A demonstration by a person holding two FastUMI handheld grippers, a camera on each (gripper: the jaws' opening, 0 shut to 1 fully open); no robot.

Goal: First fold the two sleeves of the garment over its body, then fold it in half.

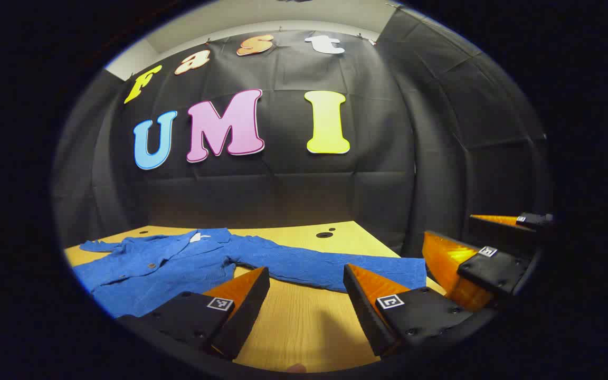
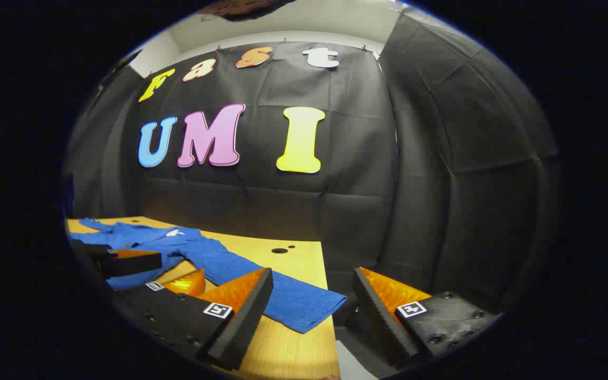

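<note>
- Both sleeves lie unfolded; my left gripper (image 1: 305,295) and right gripper (image 2: 312,306) hang spread, holding nothing.
- I'd pinch the blue cardigan's (image 1: 161,266) lower-right sleeve cuff (image 2: 309,311) squarely first.

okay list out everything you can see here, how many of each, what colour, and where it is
garment: one, blue, buttoned front, spread flat on the table, body toward its left side
sleeve: one stretched out flat to the table's right edge, blue, unfolded; the other sleeve lies at the far left
table: one, light wood, under the garment
holes in the table: two, dark, near the back edge
left gripper: one, open, hovering over the table's front, near the stretched sleeve
right gripper: one, open, by the table's right edge at the sleeve end
</note>
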